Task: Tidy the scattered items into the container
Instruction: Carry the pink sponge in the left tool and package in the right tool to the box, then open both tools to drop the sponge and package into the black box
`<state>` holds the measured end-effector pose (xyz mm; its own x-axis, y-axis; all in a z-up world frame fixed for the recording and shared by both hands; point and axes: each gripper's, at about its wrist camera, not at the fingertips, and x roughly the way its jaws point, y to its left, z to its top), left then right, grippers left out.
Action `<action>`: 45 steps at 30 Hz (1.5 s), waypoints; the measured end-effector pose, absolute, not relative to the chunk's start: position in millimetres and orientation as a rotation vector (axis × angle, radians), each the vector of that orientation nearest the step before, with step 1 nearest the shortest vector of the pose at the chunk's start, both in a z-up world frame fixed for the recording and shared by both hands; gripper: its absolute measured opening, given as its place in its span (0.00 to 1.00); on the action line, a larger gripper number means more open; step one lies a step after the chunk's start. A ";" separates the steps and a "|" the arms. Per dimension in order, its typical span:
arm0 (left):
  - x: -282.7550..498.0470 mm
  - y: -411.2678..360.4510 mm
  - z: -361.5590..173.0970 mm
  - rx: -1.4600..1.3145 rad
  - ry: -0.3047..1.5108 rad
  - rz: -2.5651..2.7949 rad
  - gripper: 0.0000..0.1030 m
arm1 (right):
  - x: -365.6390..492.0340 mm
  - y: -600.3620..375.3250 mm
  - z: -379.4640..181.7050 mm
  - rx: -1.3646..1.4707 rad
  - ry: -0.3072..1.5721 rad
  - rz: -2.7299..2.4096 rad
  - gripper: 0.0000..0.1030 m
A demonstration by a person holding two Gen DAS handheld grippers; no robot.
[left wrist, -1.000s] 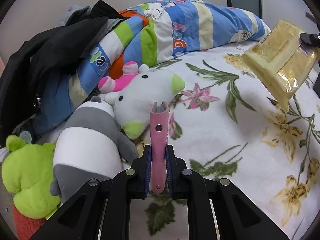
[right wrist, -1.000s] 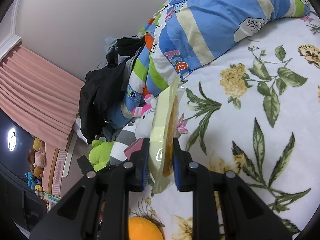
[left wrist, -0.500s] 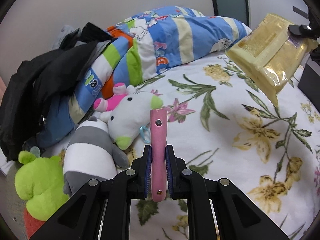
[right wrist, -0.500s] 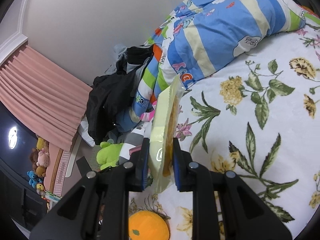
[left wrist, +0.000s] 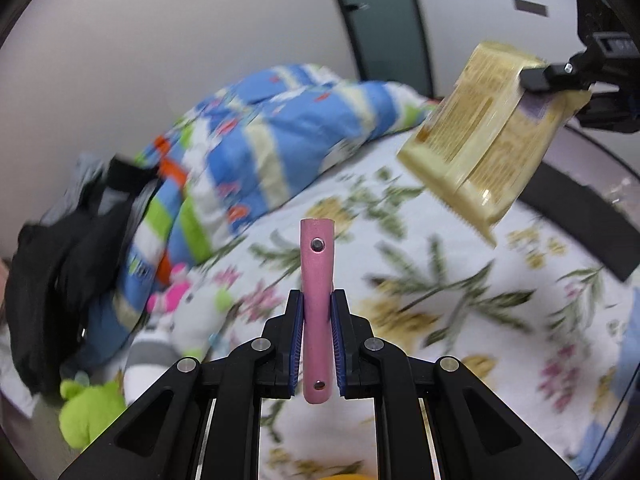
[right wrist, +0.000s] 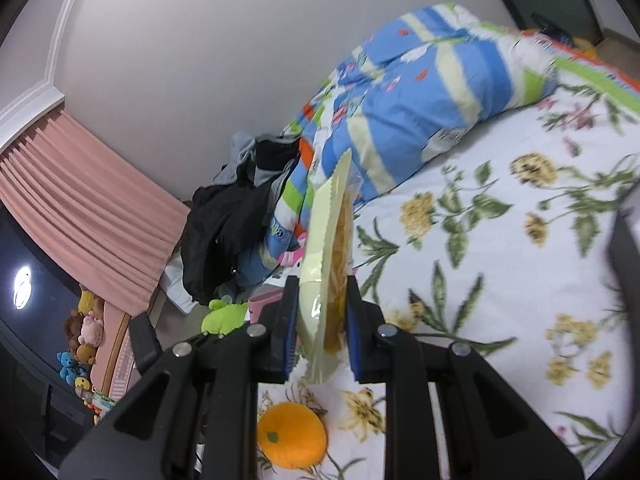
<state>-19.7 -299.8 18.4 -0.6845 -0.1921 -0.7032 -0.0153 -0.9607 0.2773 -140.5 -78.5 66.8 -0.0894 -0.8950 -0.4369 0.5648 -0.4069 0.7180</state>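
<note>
Left gripper (left wrist: 317, 344) clamps a pink clip (left wrist: 317, 300) upright; right gripper (right wrist: 322, 330) pinches a yellow snack packet (right wrist: 326, 264) edge-on. Both hang above a floral bedsheet (right wrist: 500, 280), a striped quilt (left wrist: 288, 136) bunched at the far wall beside dark clothes (right wrist: 228, 236). Only the right view shows pink curtains (right wrist: 80, 200) and an orange plush (right wrist: 291, 438) near its jaws; the left view shows the packet's printed face, far right

Glossy plastic snack packet (right wrist: 326, 264); matt pink handle (left wrist: 317, 308); printed cloth bedsheet (right wrist: 500, 280).
</note>
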 end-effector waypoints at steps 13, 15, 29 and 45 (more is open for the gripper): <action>-75.0 -44.0 72.2 1.167 -0.633 -3.123 0.13 | -163.3 162.1 85.2 1.047 -0.568 -2.024 0.20; -87.1 -9.6 69.1 1.178 -0.651 -3.160 0.13 | -170.1 194.7 76.3 1.070 -0.580 -2.081 0.20; -139.3 77.5 12.9 1.310 -0.699 -3.105 0.13 | -199.5 218.0 19.6 1.264 -0.483 -2.214 0.46; -32.3 -36.4 81.5 1.118 -0.435 -3.047 0.13 | -108.1 137.2 111.8 1.118 -0.169 -2.127 0.55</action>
<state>-32.3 -36.4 81.5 -0.7592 0.0329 -0.6500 -0.2137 -0.9560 0.2012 -108.1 137.2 111.8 -0.3677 -0.6473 -0.6677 0.5340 -0.7348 0.4183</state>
